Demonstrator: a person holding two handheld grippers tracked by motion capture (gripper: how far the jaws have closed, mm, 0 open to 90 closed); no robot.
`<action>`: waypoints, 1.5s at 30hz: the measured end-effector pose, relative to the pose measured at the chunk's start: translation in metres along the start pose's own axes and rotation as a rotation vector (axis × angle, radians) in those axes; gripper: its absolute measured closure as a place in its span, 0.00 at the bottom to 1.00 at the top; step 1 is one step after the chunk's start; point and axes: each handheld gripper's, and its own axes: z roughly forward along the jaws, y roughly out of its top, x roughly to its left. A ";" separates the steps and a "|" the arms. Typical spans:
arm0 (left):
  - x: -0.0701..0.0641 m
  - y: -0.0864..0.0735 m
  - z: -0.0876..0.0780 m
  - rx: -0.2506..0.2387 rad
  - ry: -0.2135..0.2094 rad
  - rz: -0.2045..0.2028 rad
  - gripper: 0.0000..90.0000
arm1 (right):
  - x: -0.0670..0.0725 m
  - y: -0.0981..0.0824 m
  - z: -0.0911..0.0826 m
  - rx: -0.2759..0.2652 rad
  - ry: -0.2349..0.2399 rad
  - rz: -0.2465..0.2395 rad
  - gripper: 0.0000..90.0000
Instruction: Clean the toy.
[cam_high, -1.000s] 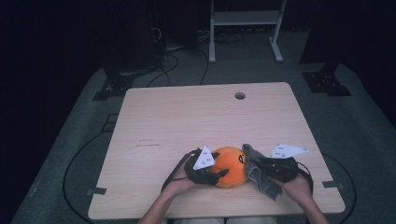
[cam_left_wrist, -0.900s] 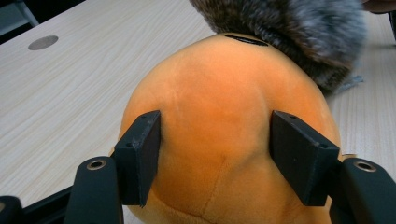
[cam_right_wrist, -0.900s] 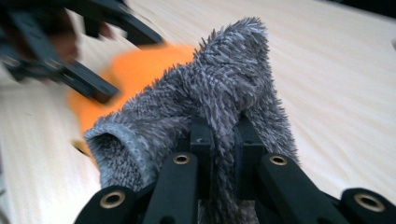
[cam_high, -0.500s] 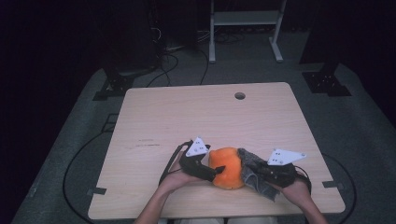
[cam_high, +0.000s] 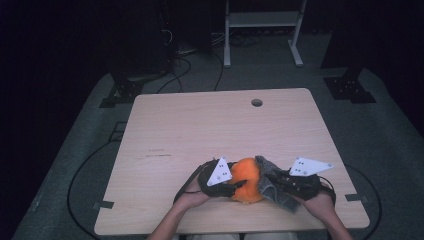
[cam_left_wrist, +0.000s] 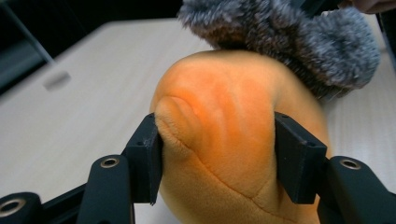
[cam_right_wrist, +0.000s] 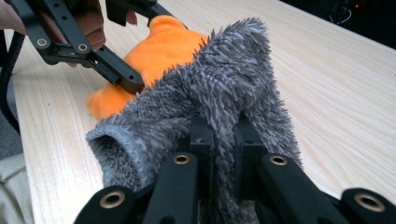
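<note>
High view: pale wood table (cam_high: 200, 130) with a round hole (cam_high: 257, 102) near the far edge, on grey floor with black cables (cam_high: 80, 175), a white frame (cam_high: 262, 25) behind in a dark room; orange plush (cam_high: 246, 179) and grey fur cover (cam_high: 272, 187) sit at the near edge between left gripper (cam_high: 235, 187) and right gripper (cam_high: 280, 186). Left gripper view: left gripper (cam_left_wrist: 217, 158), jaws just closing, pads pressing the plush's sides. Right gripper view: right gripper (cam_right_wrist: 225, 140) clamped on a fold of cover, plush just beyond.
</note>
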 end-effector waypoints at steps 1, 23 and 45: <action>-0.001 0.000 0.000 -0.012 0.004 0.022 0.45 | 0.000 0.000 -0.001 -0.006 0.000 0.004 0.90; 0.001 -0.008 0.008 0.014 -0.046 -0.116 0.35 | -0.006 -0.008 0.000 0.006 0.008 0.036 0.90; 0.002 -0.012 0.004 0.017 -0.067 -0.097 0.36 | -0.025 -0.028 0.001 0.081 -0.022 0.117 0.90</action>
